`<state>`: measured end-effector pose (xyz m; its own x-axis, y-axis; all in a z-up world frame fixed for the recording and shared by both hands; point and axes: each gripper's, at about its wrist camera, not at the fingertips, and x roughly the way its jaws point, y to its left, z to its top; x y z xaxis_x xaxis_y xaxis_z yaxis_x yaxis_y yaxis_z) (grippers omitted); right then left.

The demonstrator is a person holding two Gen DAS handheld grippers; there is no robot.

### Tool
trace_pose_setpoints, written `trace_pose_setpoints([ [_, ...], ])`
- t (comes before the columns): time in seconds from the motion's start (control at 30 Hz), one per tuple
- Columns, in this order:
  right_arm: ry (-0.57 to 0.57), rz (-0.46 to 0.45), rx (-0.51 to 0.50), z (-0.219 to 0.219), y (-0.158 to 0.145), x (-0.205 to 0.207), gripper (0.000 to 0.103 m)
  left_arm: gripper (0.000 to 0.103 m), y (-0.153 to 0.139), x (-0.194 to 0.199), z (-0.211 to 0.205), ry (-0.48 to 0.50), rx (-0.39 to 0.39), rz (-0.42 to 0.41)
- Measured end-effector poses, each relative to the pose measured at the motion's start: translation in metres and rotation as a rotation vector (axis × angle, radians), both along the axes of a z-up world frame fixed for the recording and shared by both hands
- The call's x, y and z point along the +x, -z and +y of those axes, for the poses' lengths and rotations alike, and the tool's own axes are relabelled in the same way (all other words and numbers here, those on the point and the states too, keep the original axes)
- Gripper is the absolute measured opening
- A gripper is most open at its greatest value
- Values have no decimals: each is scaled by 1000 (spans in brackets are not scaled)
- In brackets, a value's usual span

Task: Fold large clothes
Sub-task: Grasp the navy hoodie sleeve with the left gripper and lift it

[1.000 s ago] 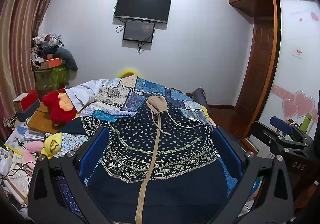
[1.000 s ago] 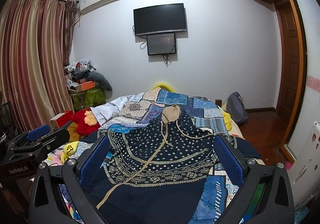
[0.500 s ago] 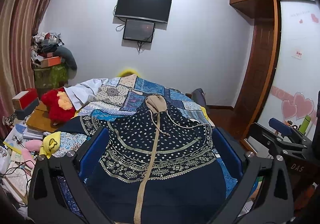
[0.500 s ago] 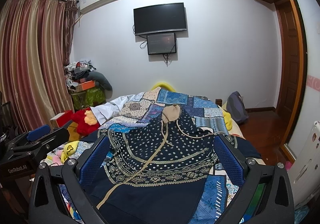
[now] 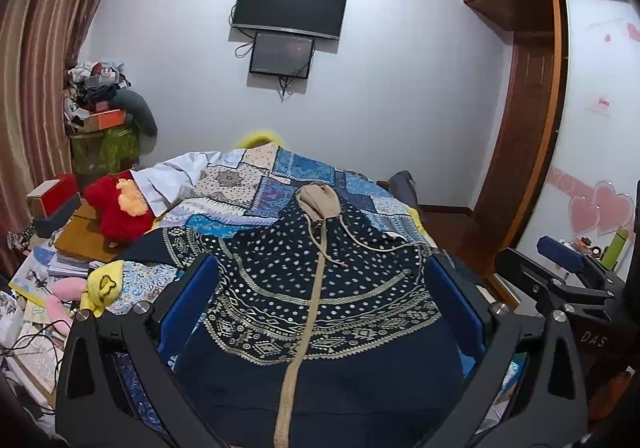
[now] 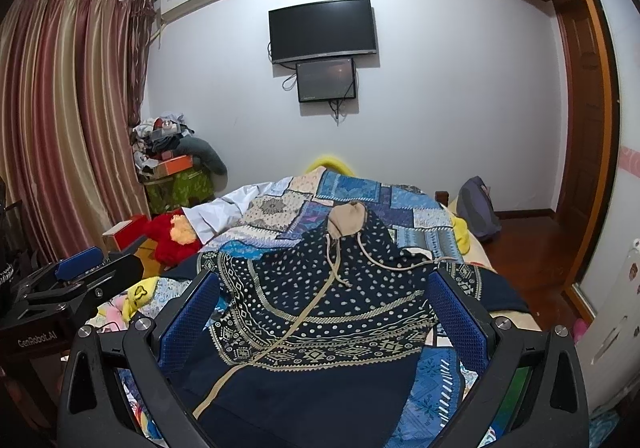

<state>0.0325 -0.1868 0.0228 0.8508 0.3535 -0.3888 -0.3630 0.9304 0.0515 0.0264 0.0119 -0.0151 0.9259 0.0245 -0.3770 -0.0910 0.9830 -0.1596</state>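
A dark navy zip hoodie (image 5: 320, 308) with beige dots, patterned bands and a tan hood lies spread face up on the bed; it also shows in the right wrist view (image 6: 320, 308). Its sleeves reach out to both sides. My left gripper (image 5: 320, 288) hangs open above the hoodie's lower half, holding nothing. My right gripper (image 6: 324, 296) is open and empty too, above the same part. The right gripper's side shows in the left wrist view (image 5: 560, 280), and the left gripper's in the right wrist view (image 6: 72, 280).
The bed carries a blue patchwork quilt (image 5: 280, 184) and a white garment (image 5: 172, 180). A red plush toy (image 5: 116, 212), books and boxes crowd the left side. A yellow plush (image 5: 104, 284) lies by the left sleeve. A wardrobe (image 5: 520, 128) stands right, a bag (image 6: 478, 212) on the floor.
Both views have barely shifted; the left wrist view drifted slightly. The hoodie lies the same and both grippers stay open.
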Motion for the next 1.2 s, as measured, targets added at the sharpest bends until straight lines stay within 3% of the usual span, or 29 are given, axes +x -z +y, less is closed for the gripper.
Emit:
trace_pose_setpoints([
  [0.17, -19, 39, 9, 8, 8, 24, 103, 103, 5, 17, 19, -50, 40, 3],
  [0.37, -19, 109, -5, 21, 26, 72, 103, 103, 22, 63, 63, -188, 91, 50],
  [0.67, 9, 320, -50, 33, 89, 177, 103, 103, 103, 138, 172, -337, 29, 228],
  [0.77, -3, 402, -74, 33, 113, 211, 103, 103, 142, 161, 211, -378, -27, 333],
  [0.93, 33, 447, -178, 37, 143, 257, 103, 103, 196, 193, 258, -346, -182, 524],
  [1.1, 9, 502, -201, 44, 166, 288, 103, 100, 223, 218, 288, -268, -372, 547],
  [1.2, -12, 531, -205, 54, 176, 298, 103, 95, 232, 232, 306, -279, -494, 524],
])
